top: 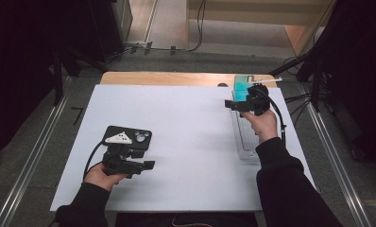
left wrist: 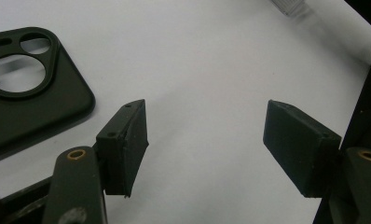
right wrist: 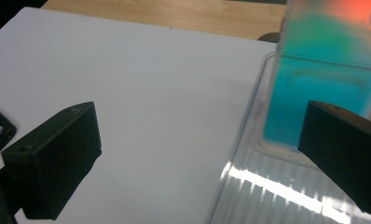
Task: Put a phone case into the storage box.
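I had the right claw [top: 233,104] released over the clear tray [top: 245,137] at the far right, reaching for the teal block [top: 242,89] standing in it, next needing closure, while the left claw [top: 146,166] waited released beside the phone case [top: 129,134].

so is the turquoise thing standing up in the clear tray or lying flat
Standing up: the turquoise thing rises on end from the far end of the clear tray.
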Motion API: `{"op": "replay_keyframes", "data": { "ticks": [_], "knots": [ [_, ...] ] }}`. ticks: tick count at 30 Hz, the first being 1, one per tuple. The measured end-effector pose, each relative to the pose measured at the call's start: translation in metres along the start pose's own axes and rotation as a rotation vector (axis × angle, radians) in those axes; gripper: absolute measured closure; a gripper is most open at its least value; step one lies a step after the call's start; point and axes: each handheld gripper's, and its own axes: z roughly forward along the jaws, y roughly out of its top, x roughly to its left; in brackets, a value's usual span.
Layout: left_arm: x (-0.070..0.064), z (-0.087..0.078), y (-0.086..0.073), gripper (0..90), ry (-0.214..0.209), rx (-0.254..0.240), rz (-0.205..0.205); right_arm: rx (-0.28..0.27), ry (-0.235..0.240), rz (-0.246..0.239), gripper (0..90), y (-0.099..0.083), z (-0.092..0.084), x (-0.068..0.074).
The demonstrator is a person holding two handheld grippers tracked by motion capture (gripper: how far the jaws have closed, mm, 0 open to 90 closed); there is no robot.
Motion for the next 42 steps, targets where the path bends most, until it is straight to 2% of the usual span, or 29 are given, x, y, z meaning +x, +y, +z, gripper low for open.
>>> {"op": "replay_keyframes", "data": {
  "ticks": [9,14,17,23,26,32,34,37,42],
  "knots": [
    [0.002,-0.002,0.000,30.7,-0.010,-0.008,-0.023,0.046,0.055,-0.049,0.0,-0.007,0.001,0.021],
    [0.003,-0.003,0.000,30.7,-0.011,-0.011,-0.025,0.056,0.113,-0.061,0.0,-0.014,-0.007,0.029],
    [0.003,-0.003,0.000,30.7,-0.011,-0.012,-0.025,0.065,0.145,-0.084,0.0,-0.021,-0.012,0.034],
    [0.003,-0.004,0.001,30.7,-0.010,-0.010,-0.025,0.085,0.191,-0.115,0.0,-0.031,-0.020,0.043],
    [0.003,-0.003,0.002,30.7,-0.014,-0.012,-0.025,0.092,0.212,-0.129,5.7,-0.037,-0.023,0.047],
    [0.003,-0.003,0.003,30.7,-0.017,-0.011,-0.023,0.121,0.243,-0.177,6.4,-0.050,-0.025,0.055],
    [0.003,-0.003,0.003,30.7,-0.015,-0.009,-0.024,0.125,0.250,-0.186,14.3,-0.053,-0.026,0.057],
    [0.002,-0.004,0.003,30.7,-0.017,-0.011,-0.025,0.136,0.263,-0.197,14.5,-0.059,-0.026,0.059],
    [0.002,-0.004,0.003,30.7,-0.018,-0.011,-0.024,0.145,0.286,-0.220,20.5,-0.069,-0.030,0.062]
  ]
}}
